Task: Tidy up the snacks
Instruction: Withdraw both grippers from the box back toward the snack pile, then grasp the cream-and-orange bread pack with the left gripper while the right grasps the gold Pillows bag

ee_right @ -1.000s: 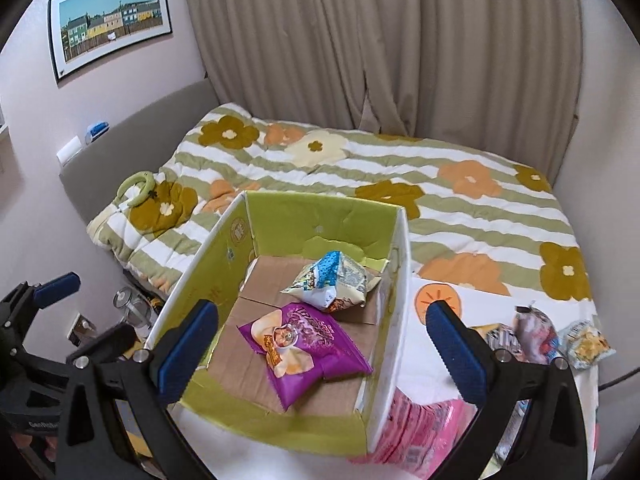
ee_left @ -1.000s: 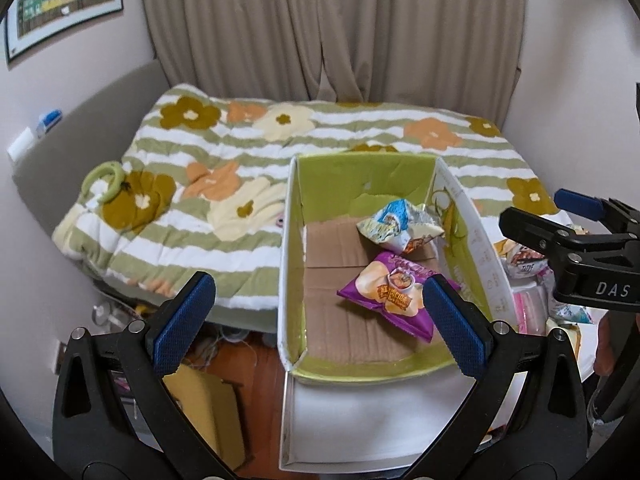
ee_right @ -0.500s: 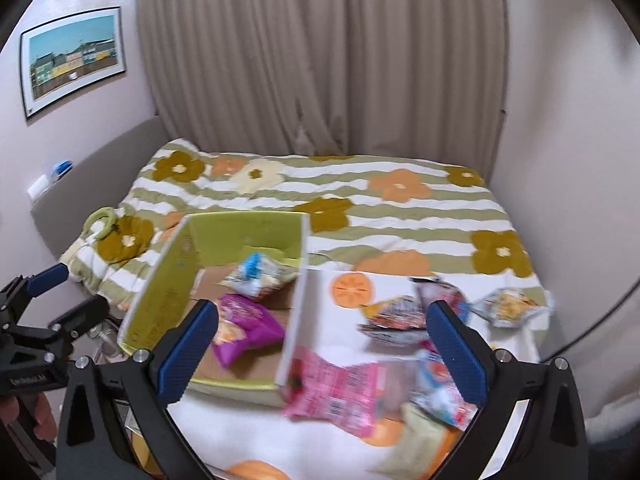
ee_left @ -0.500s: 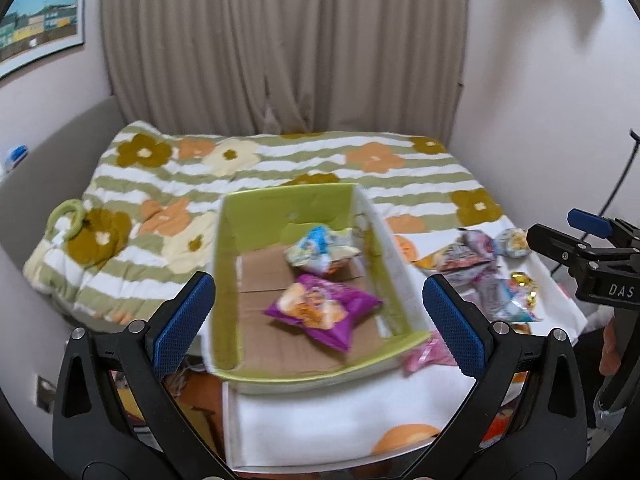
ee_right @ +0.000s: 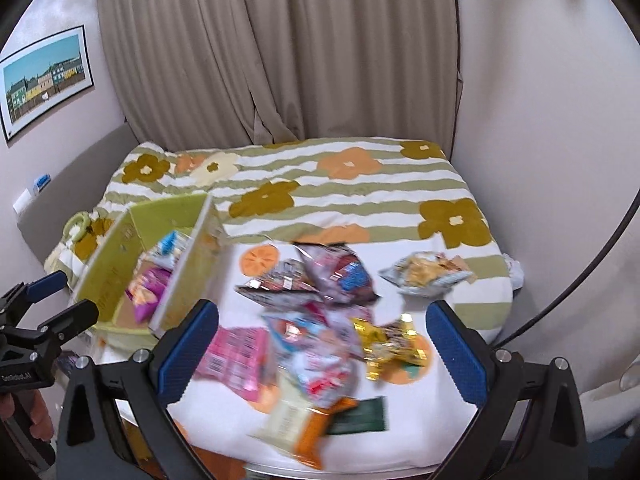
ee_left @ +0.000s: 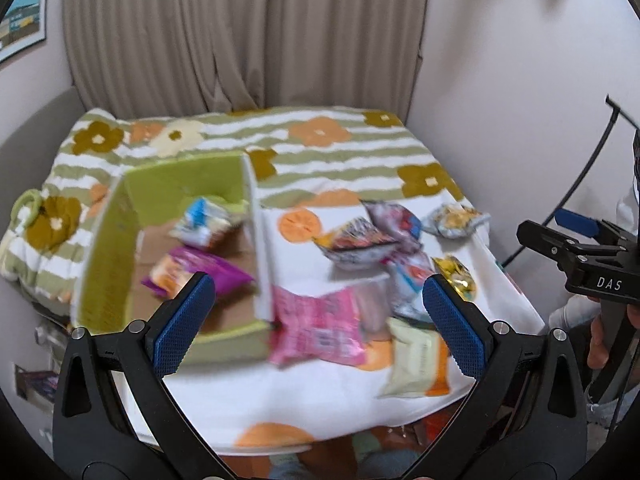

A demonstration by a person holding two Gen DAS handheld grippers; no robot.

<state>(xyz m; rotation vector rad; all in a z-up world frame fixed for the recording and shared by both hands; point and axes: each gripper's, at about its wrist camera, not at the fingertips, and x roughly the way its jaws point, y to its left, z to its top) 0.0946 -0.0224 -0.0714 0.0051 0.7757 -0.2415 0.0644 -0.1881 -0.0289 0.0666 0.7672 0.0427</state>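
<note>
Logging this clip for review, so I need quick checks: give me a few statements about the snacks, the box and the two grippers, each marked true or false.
1. The purple snack bag lies inside the green cardboard box. True.
2. The left gripper grips the pink snack packet. False: its jaws are open and empty.
3. The green box holds two bags. True: the purple one and a blue-and-white snack bag.
4. The right gripper is shut. False: it is open.
5. The gold-wrapped snack is in the box. False: it lies on the white cloth.

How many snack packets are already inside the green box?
2: a purple packet near the front of the green box and a blue-and-white packet behind it. Blur could hide others.
</note>
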